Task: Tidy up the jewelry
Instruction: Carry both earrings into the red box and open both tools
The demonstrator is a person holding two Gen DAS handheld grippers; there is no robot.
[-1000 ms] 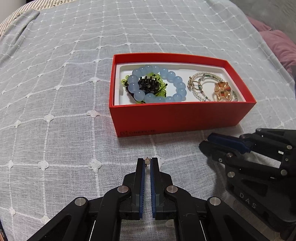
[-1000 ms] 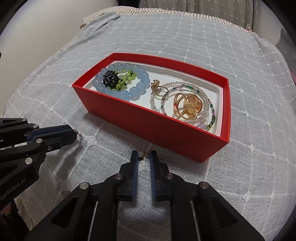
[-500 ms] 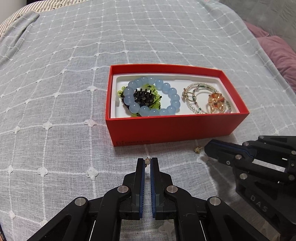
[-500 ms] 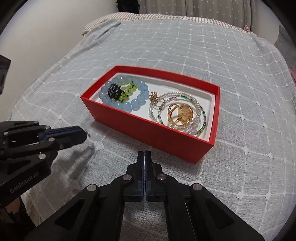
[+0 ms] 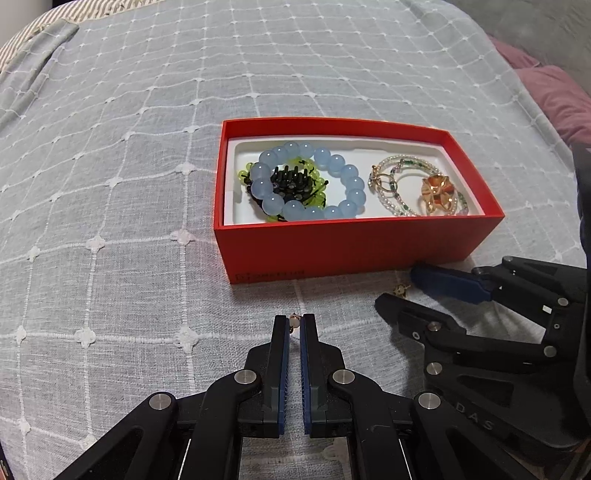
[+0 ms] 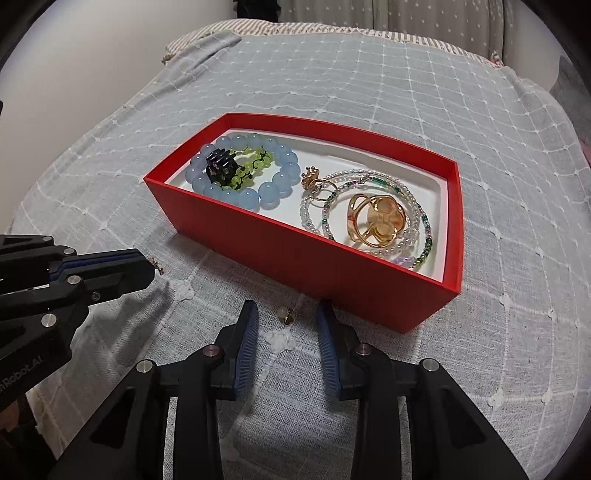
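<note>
A red box [image 5: 354, 243] [image 6: 303, 251] on the grey bedspread holds a blue bead bracelet [image 5: 347, 173] [image 6: 273, 188], a green bead bracelet with a black piece, thin beaded bracelets and a gold ring [image 6: 376, 221]. My left gripper [image 5: 294, 325] is shut on a small pearl earring [image 5: 294, 322], just in front of the box; it shows at left in the right wrist view [image 6: 147, 267]. My right gripper [image 6: 286, 321] is open around a second small earring [image 6: 286, 314] lying on the cloth; it also shows in the left wrist view [image 5: 400, 291].
The grey checked bedspread [image 5: 110, 184] spreads all around the box. A pink pillow [image 5: 554, 96] lies at the far right. A striped pillow edge [image 6: 332, 29] is at the bed's far end.
My right gripper was shut half a second ago and is now open around the loose earring near the box. The left gripper stays shut on its earring, a little farther from the box.
</note>
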